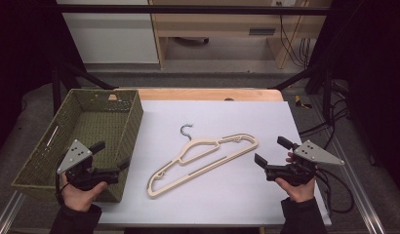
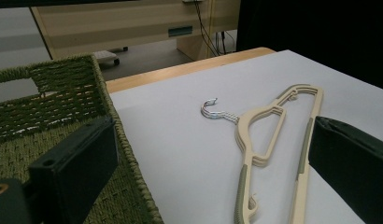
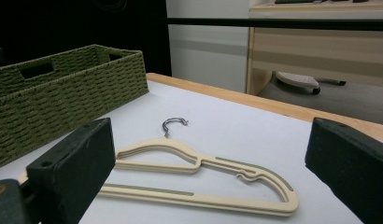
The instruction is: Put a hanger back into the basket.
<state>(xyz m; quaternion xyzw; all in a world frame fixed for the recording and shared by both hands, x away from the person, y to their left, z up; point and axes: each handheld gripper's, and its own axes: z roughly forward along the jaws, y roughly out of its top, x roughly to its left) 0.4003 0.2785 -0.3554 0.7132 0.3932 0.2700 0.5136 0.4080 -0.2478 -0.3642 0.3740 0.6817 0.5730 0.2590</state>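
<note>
A cream plastic hanger (image 1: 194, 144) with a metal hook lies flat in the middle of the white tabletop (image 1: 237, 114), hook pointing away from me; from the side it looks like a stack of them. The left gripper (image 1: 111, 154) hovers over the near right corner of the green woven basket (image 1: 133, 124), open and empty. At the hanger's right end the right gripper (image 1: 271, 150) is open and empty too, a short gap away. The left gripper view has the hanger (image 2: 262, 113) ahead between the wide jaws of the left gripper (image 2: 213, 158). The right gripper (image 3: 208, 158) frames the hanger (image 3: 199, 199) the same way.
The basket (image 2: 101, 88) (image 3: 77, 88) takes up the table's left side and looks empty. A wooden strip (image 1: 208, 93) edges the far side of the table. Beyond it stand wooden furniture (image 1: 222, 29) and floor cables (image 1: 330, 122) at the right.
</note>
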